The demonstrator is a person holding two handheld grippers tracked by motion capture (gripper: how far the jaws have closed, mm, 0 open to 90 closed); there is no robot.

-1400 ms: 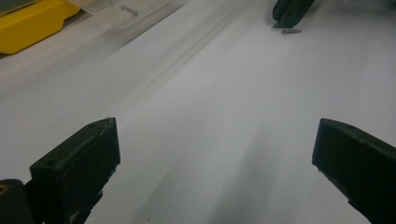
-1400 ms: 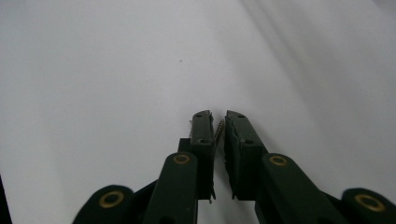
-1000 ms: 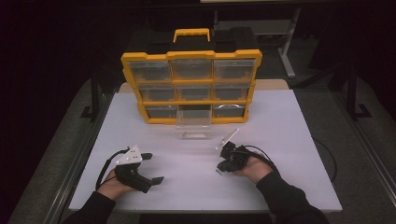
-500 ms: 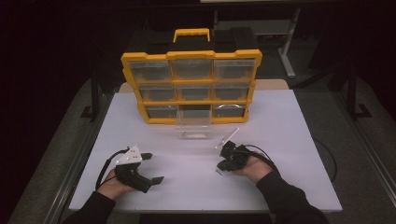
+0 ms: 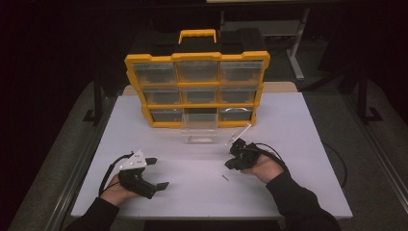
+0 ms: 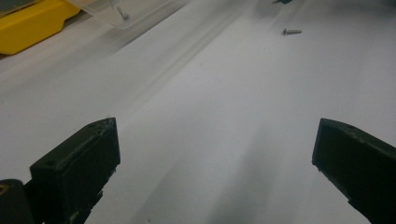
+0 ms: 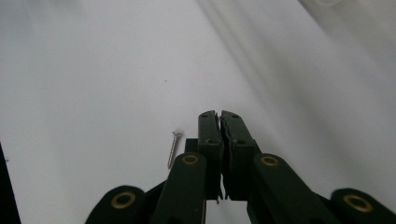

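Observation:
A small silver screw [image 5: 224, 177] lies loose on the white table, just in front of my right gripper [image 5: 228, 165]. In the right gripper view the jaws are pressed together with nothing seen between them [image 7: 219, 115], and the screw [image 7: 173, 149] lies flat beside their left side, apart from them. My left gripper [image 5: 160, 172] rests at the front left, jaws spread wide over bare table [image 6: 215, 135]. From there the screw [image 6: 292, 31] shows far ahead. A clear plastic drawer [image 5: 199, 131] stands pulled out in front of the yellow organizer [image 5: 197, 57].
The organizer, with its clear drawers and top handle, stands at the table's [image 5: 288, 120] back centre; its bottom middle slot is open. The clear drawer [image 6: 126, 11] holds a small part. A cable [image 5: 337, 163] trails off the right side. The surroundings are dark.

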